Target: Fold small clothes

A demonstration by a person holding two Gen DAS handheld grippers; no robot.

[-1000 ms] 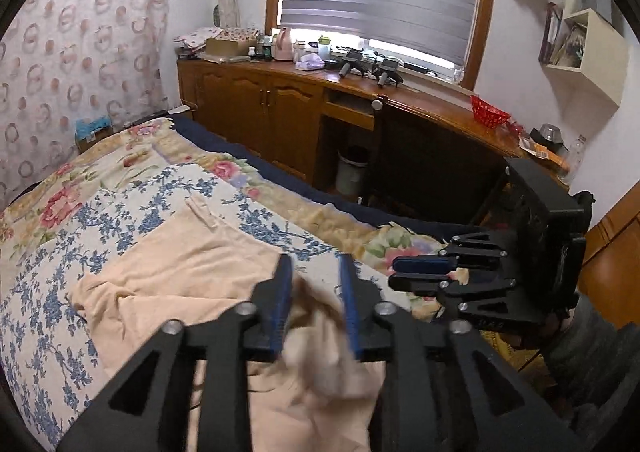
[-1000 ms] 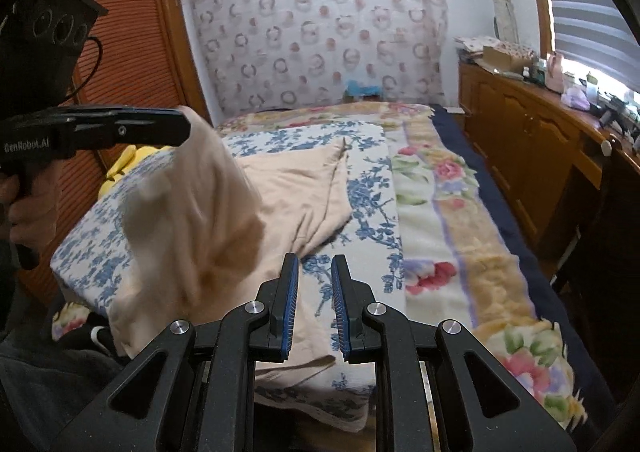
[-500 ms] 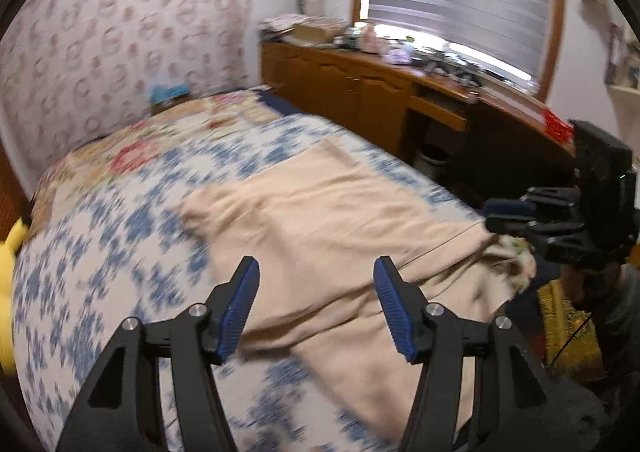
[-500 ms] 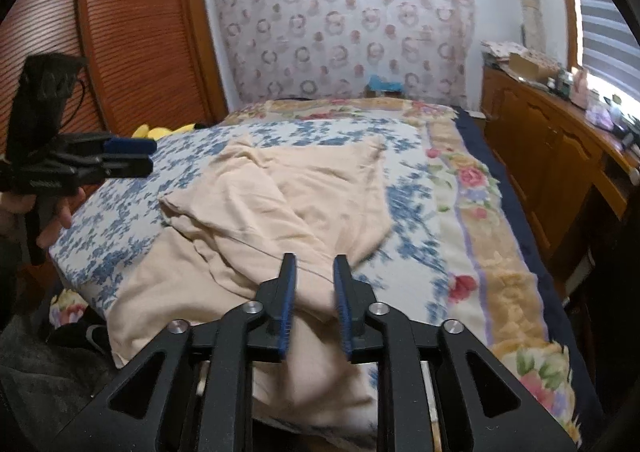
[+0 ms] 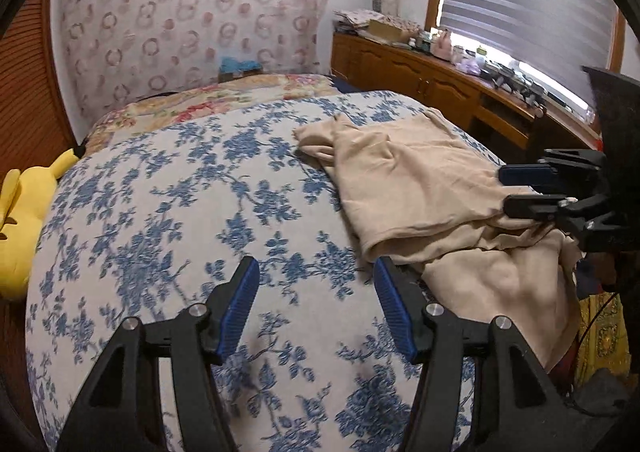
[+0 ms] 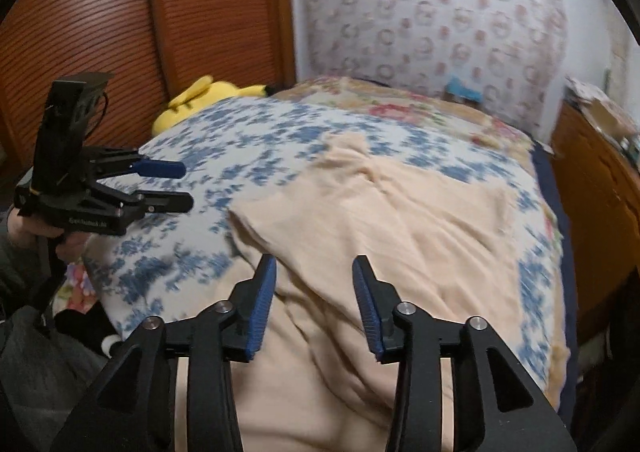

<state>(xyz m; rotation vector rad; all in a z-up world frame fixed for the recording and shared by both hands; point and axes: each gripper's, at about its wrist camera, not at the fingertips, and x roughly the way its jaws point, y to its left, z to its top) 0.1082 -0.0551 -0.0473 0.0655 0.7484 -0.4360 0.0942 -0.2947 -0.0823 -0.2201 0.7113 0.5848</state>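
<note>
Right wrist view: the right tongs (image 6: pixel 314 292) gape wide, empty, over the beige garment (image 6: pixel 400 220) rumpled on the bed (image 5: pixel 168 188). The left tongs (image 5: pixel 316 306) are equally open, empty. Best take two near corners and pull taut before folding.

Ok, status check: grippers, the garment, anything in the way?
Left gripper open, empty, over the floral bedspread. Right gripper open, empty, above the beige garment. Garment rumpled, partly folded over. Nothing in the way.
</note>
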